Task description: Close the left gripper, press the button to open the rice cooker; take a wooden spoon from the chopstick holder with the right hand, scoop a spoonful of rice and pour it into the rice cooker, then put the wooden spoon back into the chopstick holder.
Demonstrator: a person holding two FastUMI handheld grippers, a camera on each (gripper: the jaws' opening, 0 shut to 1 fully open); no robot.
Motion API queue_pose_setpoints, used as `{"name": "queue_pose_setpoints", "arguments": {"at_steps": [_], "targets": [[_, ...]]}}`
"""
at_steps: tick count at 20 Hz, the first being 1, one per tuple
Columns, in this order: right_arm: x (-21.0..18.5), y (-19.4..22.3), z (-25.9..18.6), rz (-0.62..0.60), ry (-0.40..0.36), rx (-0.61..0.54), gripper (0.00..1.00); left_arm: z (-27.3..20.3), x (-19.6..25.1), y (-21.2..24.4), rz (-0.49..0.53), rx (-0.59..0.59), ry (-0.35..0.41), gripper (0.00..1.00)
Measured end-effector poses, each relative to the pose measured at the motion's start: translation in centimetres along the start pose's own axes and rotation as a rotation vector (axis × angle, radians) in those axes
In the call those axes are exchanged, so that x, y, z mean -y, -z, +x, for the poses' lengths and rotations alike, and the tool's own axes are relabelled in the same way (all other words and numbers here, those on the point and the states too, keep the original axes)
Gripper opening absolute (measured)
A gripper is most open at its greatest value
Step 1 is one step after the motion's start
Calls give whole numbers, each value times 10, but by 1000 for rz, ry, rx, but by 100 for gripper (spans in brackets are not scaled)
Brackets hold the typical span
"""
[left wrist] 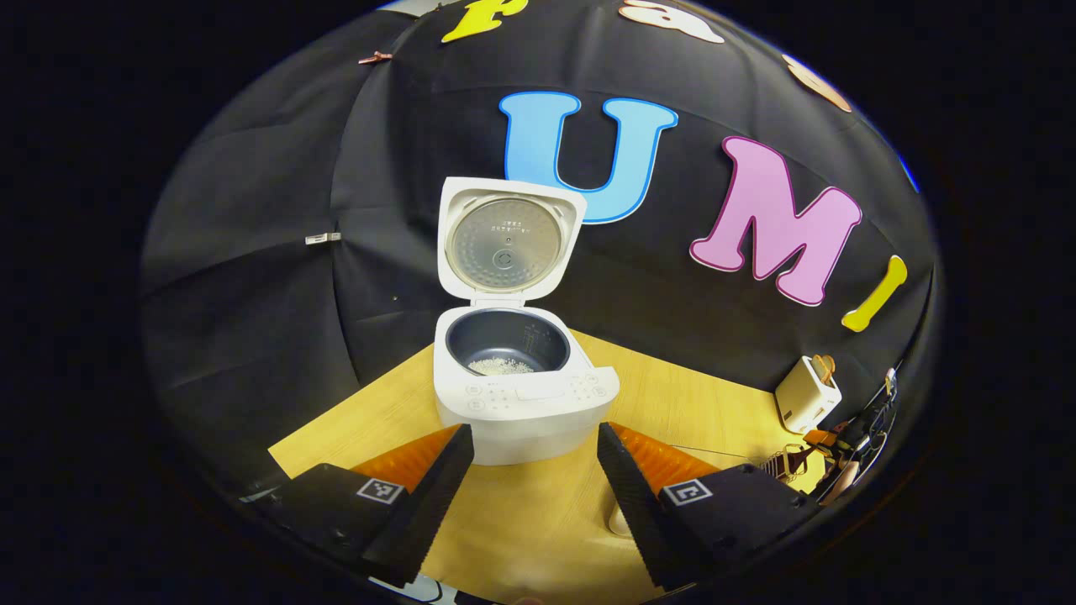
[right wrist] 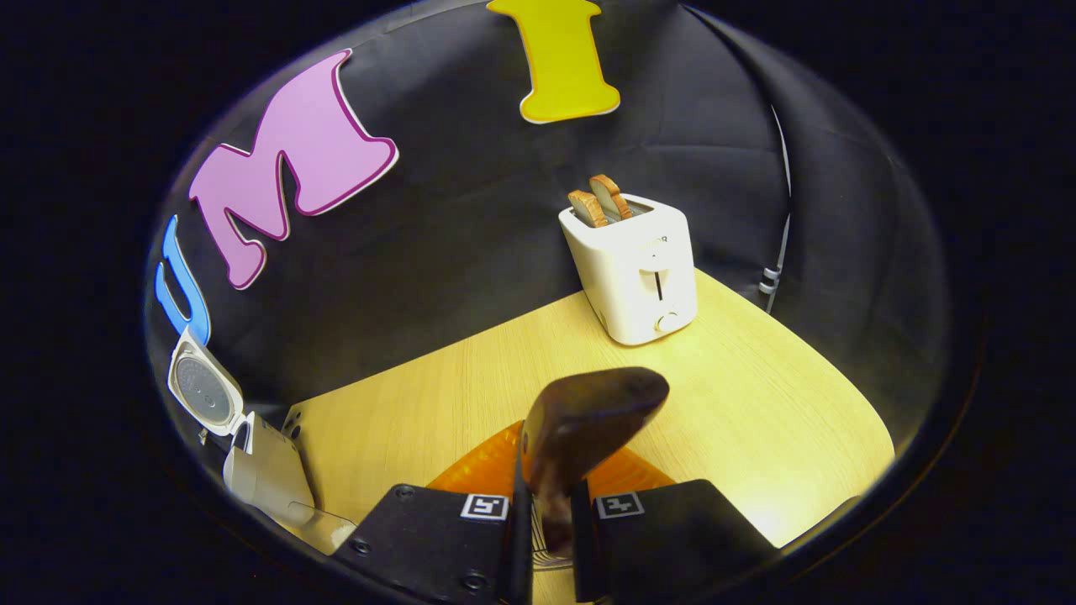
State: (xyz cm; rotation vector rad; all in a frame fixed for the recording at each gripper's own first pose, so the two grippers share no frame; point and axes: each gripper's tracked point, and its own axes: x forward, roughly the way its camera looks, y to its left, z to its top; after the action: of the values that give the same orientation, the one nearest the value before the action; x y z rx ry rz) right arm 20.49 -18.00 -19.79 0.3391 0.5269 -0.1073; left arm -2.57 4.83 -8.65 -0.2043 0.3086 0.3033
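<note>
Now the rice cooker (left wrist: 523, 395) stands on the wooden surface (left wrist: 672, 403) with its lid up and some rice in the inner pot. Before it, the left gripper (left wrist: 535, 470) has its fingers spread wide, holding nothing. Meanwhile the right gripper (right wrist: 545, 512) clamps the wooden spoon (right wrist: 588, 416), bowl pointing toward the toaster (right wrist: 635, 269).

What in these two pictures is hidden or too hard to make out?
- Wooden spoon, right gripper view: its handle is hidden between the right tongs.
- Things at the table's right edge, left gripper view: too small and warped to name.
- Rice cooker panel markings, left gripper view: too small.
- Rice cooker body, right gripper view: cut off at the edge.
</note>
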Motion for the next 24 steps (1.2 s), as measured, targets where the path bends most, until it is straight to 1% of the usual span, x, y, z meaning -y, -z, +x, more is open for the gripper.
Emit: {"name": "queue_pose_setpoints", "arguments": {"at_steps": [2,3,4,5,6,8,9,10,11,12,14,16,18,22,23,24], "targets": [[2,-2,-2,10,12,-2,25,1,1,1,-2,-3,4,96],[1,-3,-3,23,13,-5,13,0,2,0,3,-1,5,96],[1,-3,-5,31,16,-4,33,0,2,-1,7,2,4,96],[1,-4,-6,31,19,-6,65,1,2,-3,9,4,7,96],[0,-3,-10,32,21,-6,53,3,1,-5,6,9,11,96],[1,-2,-15,26,27,-14,56,9,-1,-10,-2,15,16,96],[2,-1,-16,17,32,-15,53,12,-3,-14,-6,21,17,96],[3,-3,-18,12,38,-13,60,15,-5,-18,-8,27,17,96],[4,-4,-20,8,49,-11,77,19,-8,-25,-10,32,20,96],[5,-6,-24,9,55,-7,97,22,-10,-34,-7,42,22,96],[4,-6,-33,6,64,-9,98,30,-17,-54,8,75,18,96],[7,-2,-44,-24,77,-13,98,40,-31,-80,36,111,-2,96],[15,0,-57,-61,117,3,99,50,-42,-104,50,125,-16,96],[27,4,-92,-80,182,33,99,65,-53,-169,42,218,24,95],[31,4,-103,-83,205,44,99,71,-57,-187,48,243,30,92],[32,4,-111,-86,220,53,99,77,-63,-205,54,268,31,95]]}}
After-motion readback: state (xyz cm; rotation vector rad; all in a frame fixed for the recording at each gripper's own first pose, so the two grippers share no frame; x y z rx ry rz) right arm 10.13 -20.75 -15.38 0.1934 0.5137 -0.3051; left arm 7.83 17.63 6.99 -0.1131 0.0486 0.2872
